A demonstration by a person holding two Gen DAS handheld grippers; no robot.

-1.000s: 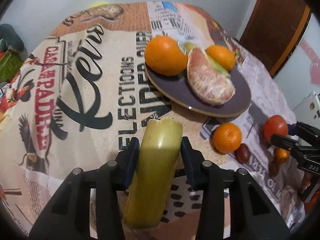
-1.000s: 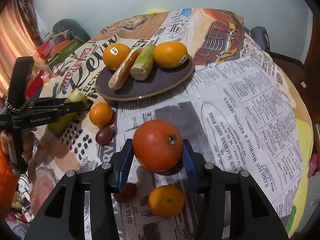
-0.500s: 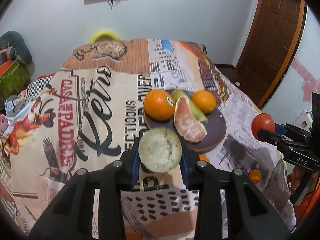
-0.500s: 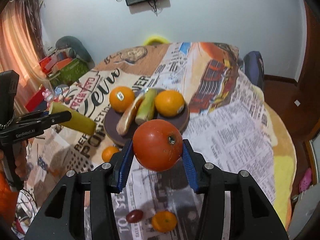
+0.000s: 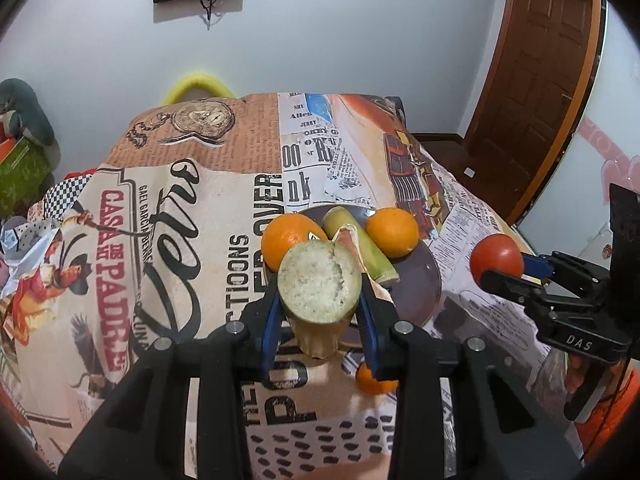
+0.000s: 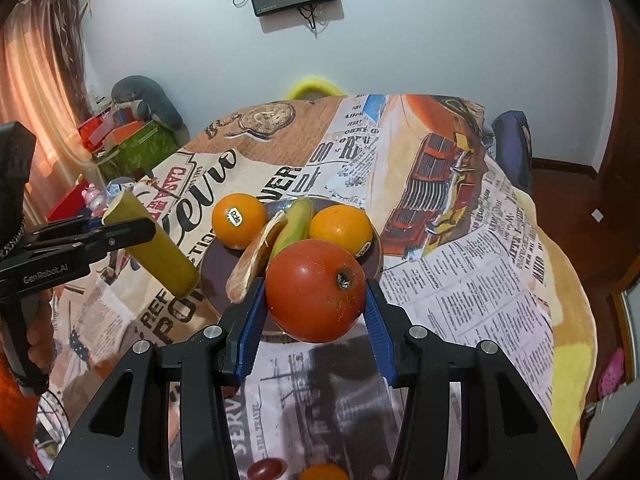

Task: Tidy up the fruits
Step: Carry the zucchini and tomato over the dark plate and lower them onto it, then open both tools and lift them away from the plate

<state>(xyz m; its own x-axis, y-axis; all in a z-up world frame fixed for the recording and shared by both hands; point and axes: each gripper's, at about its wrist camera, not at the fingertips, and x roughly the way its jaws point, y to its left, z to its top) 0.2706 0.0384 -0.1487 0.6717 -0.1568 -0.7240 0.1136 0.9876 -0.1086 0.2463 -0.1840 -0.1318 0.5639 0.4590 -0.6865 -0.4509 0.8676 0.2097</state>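
Note:
My left gripper (image 5: 319, 316) is shut on a yellow-green sugarcane piece (image 5: 319, 280), held in the air above the table, its cut end facing the camera; it also shows in the right wrist view (image 6: 152, 244). My right gripper (image 6: 316, 312) is shut on a red tomato (image 6: 316, 290), held above the table near the plate; the tomato also shows in the left wrist view (image 5: 496, 258). A dark plate (image 6: 372, 248) holds two oranges (image 6: 239, 220) (image 6: 340, 229), a peeled citrus segment (image 6: 256, 262) and another cane piece (image 6: 296, 220).
A small orange (image 5: 370, 378) lies on the newspaper-print tablecloth (image 5: 180, 208) in front of the plate. Another small orange (image 6: 324, 472) and a dark red fruit (image 6: 266, 469) lie near the front edge. Boxes and clutter (image 6: 128, 140) stand left of the table.
Both grippers have risen well above the table with their fruit. The cane piece has tilted so that its cut end now faces the camera. The plate fruits have not moved.

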